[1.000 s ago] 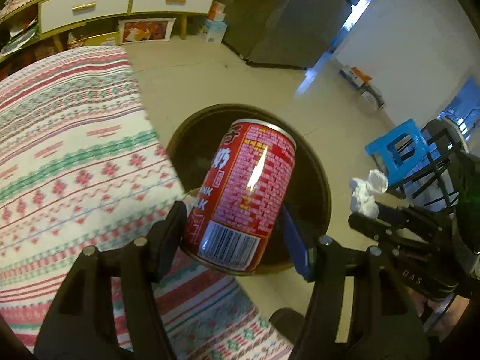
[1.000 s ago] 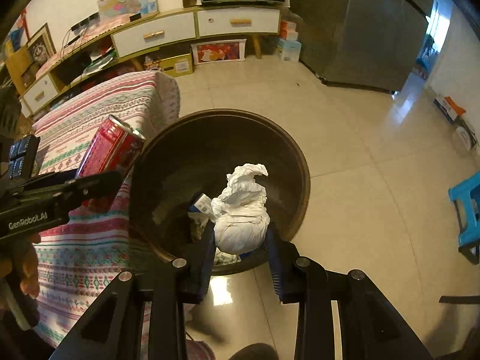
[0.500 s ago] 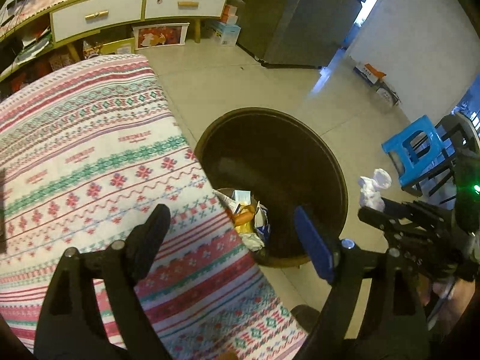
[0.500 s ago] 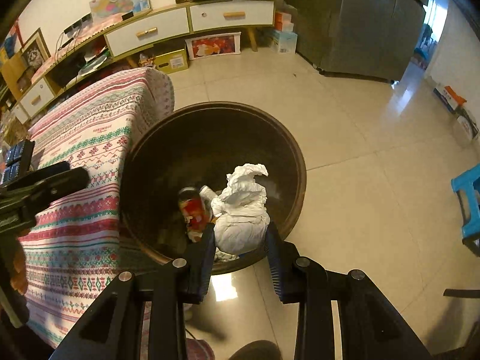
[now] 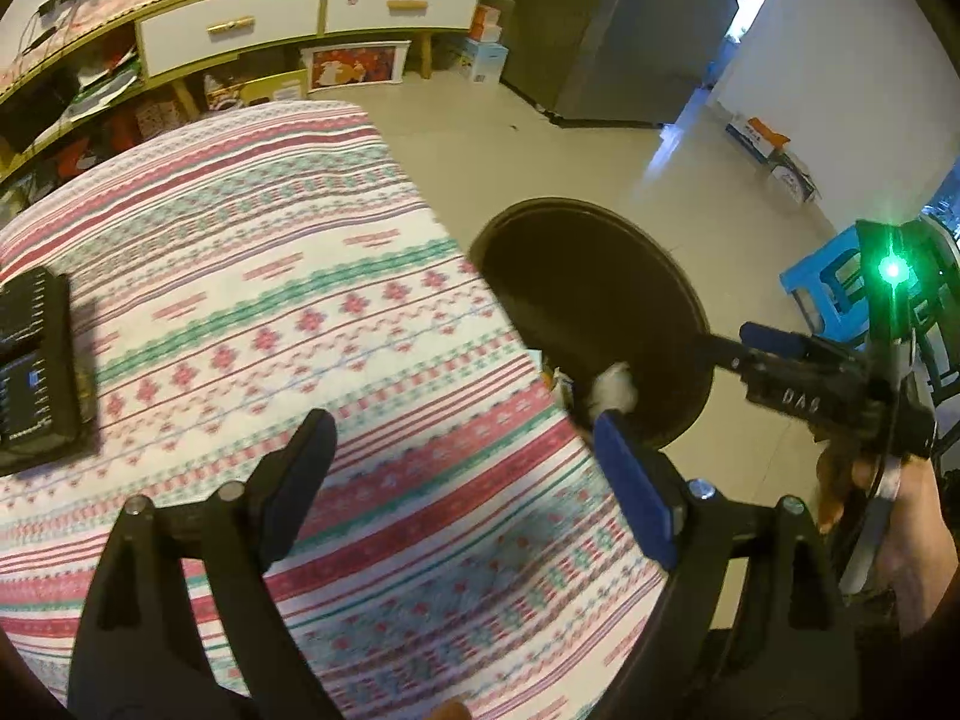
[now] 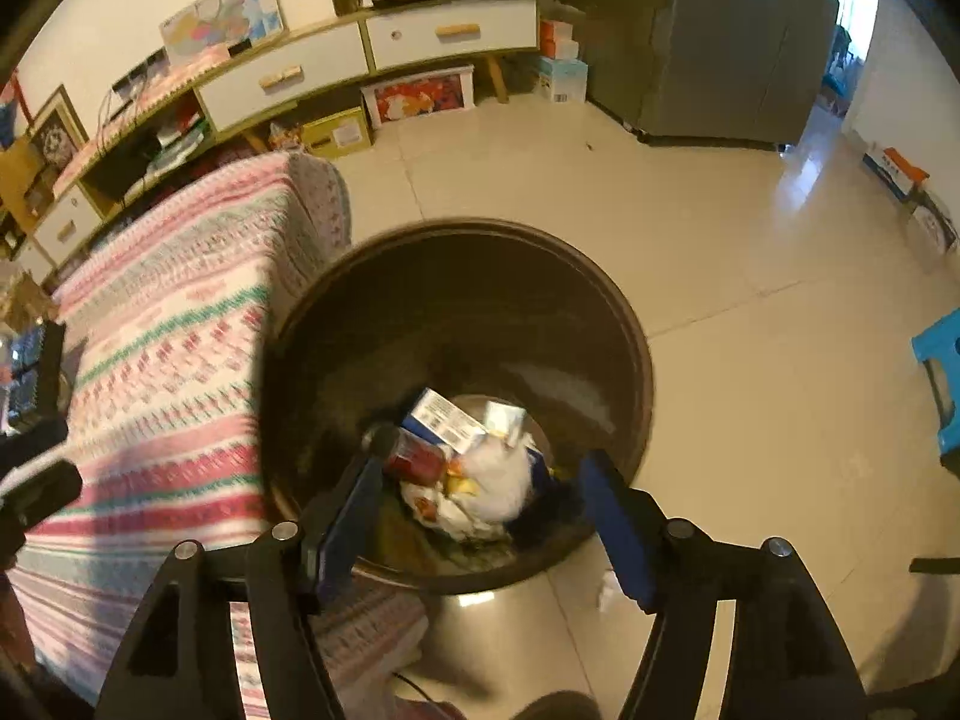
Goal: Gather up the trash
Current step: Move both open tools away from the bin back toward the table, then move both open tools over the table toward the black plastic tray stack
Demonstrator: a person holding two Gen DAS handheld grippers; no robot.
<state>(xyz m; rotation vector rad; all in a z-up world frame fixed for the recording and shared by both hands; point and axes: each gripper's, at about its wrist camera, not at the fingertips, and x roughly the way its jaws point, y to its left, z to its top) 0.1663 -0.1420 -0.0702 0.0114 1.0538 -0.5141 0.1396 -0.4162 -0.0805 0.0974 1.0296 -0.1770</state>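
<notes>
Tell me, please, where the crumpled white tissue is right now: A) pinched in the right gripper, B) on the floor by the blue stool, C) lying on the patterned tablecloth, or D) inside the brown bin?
D: the right gripper is open with nothing in it, and the white tissue lies inside the brown bin beside the red can.

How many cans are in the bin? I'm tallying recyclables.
1: a red can lying on its side at the left of the trash pile in the bin. Others may be hidden beneath.
</notes>
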